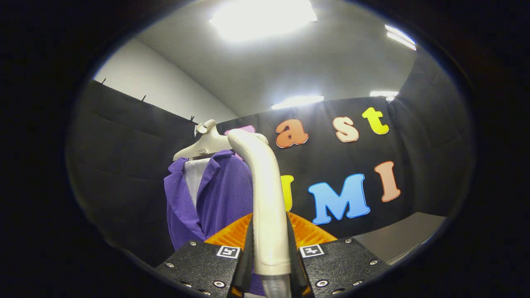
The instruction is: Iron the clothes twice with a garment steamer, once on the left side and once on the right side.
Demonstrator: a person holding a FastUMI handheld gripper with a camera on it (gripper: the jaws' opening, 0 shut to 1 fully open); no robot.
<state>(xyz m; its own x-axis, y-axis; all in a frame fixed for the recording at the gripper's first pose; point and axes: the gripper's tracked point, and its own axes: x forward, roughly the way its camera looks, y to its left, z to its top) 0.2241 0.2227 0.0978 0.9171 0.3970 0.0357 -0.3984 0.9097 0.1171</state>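
The gripper [270, 248] is clamped on a cream, smooth plastic garment steamer handle [265, 194] — upright between both fingers, curving over at its top. Just beyond hangs a purple ribbed jacket [219, 198] over a white shirt [194, 176] on a cream hanger [205, 145].

Background's pretty plain: black cloth wall [124, 165] wraps around the booth, with a white room wall [157, 82] rising behind it. Up top there's a grey ceiling [331, 62] with a big bright light panel [263, 16], and a grey tabletop [405, 236] sits low at the right.
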